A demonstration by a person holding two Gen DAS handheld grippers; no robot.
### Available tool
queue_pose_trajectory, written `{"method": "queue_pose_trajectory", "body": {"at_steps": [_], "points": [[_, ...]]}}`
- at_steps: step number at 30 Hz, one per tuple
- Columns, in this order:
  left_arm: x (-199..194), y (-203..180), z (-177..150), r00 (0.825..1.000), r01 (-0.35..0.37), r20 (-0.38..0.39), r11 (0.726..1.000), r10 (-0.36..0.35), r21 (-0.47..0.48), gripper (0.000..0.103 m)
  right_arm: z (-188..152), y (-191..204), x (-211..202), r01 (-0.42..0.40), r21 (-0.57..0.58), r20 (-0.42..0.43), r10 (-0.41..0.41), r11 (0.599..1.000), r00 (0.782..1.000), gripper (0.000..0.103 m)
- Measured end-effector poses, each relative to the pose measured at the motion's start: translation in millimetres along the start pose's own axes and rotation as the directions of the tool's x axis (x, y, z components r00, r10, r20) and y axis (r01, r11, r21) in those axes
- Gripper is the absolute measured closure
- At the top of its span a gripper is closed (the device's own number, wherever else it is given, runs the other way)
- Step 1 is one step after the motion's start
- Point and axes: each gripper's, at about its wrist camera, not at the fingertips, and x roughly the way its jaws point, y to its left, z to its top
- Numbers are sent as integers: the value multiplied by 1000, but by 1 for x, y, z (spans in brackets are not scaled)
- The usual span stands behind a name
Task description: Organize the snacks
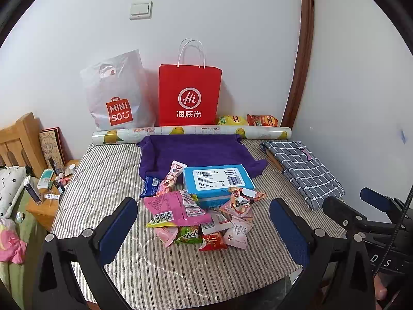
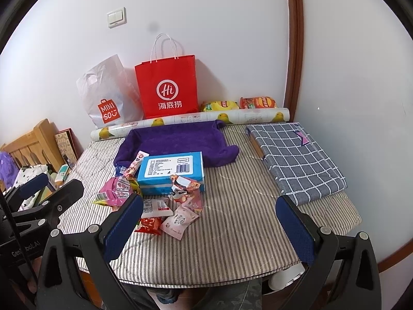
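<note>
Basically nothing sorted yet: snack pile sits mid-worktop, blue box on top, w/ two chip bags at 1 o'clock by the wall. Left gripper and right gripper both empty, fingers apart. Free room at 3 o'clock; near edge close.

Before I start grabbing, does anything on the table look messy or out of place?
Yes. The snacks lie in a loose heap, packets overlapping and leaning on the blue box. Two chip bags sit apart behind the paper roll. Nothing looks spilled or torn.
</note>
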Motion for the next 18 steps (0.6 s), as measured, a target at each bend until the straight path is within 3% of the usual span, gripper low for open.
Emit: {"method": "queue_pose_trajectory", "body": {"at_steps": [18], "points": [[-2, -3, -1, 1000, 5, 6, 1000, -5, 1, 0, -2, 3, 0, 20, -14, -4, -20, 1000, 1000, 2]]}}
